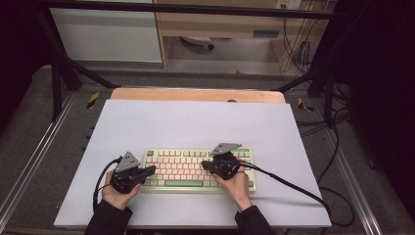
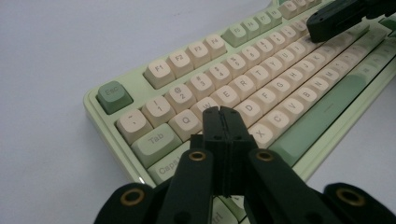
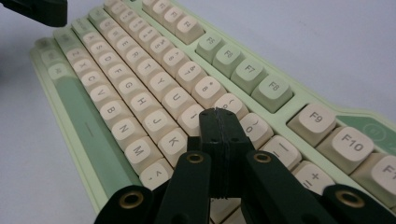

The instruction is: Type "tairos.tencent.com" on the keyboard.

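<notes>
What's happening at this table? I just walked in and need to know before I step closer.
A person is working a green and cream keyboard with a handheld gripper in each hand. Both grippers have their jaws shut, used like pointed fingers. The left gripper has its tip over the W and S keys; the right gripper has its tip by the I and O keys. The keyboard lies flat on a pale sheet on the table.

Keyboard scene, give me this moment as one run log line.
left gripper: shut, tips over the S key | right gripper: shut, tips over the O-L keys | keyboard: flat on white sheet | nothing held
</notes>
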### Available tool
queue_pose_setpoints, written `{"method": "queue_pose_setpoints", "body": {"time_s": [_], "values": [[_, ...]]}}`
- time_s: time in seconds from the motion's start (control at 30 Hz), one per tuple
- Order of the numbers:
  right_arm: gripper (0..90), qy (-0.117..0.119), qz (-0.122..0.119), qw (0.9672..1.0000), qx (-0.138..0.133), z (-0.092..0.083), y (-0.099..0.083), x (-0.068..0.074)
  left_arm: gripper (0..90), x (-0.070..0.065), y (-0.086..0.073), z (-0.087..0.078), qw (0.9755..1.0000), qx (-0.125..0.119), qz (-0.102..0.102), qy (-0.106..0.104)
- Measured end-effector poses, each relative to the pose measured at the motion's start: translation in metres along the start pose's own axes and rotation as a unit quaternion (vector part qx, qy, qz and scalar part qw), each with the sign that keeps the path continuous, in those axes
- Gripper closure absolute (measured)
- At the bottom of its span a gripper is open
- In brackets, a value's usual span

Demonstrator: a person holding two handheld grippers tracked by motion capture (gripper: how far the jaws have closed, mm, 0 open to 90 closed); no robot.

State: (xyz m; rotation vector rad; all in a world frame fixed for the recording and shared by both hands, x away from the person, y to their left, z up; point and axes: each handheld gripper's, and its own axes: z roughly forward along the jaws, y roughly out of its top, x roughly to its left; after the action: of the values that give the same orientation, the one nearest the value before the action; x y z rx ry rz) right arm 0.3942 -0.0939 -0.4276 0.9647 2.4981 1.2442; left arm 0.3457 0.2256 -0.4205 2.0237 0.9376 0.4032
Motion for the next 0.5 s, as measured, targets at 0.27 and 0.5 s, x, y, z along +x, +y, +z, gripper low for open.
{"method": "queue_pose_setpoints", "body": {"time_s": [0.27,0.5], "values": [[90.0,-0.004,-0.014,0.9998,-0.011,-0.017,0.004,0.003,90.0,0.000,0.000,0.000,1.0000,0.000,0.000,0.001],[90.0,-0.003,-0.017,0.9997,-0.017,-0.023,0.006,0.003,90.0,0.000,0.001,-0.001,1.0000,-0.002,0.000,0.001]]}}
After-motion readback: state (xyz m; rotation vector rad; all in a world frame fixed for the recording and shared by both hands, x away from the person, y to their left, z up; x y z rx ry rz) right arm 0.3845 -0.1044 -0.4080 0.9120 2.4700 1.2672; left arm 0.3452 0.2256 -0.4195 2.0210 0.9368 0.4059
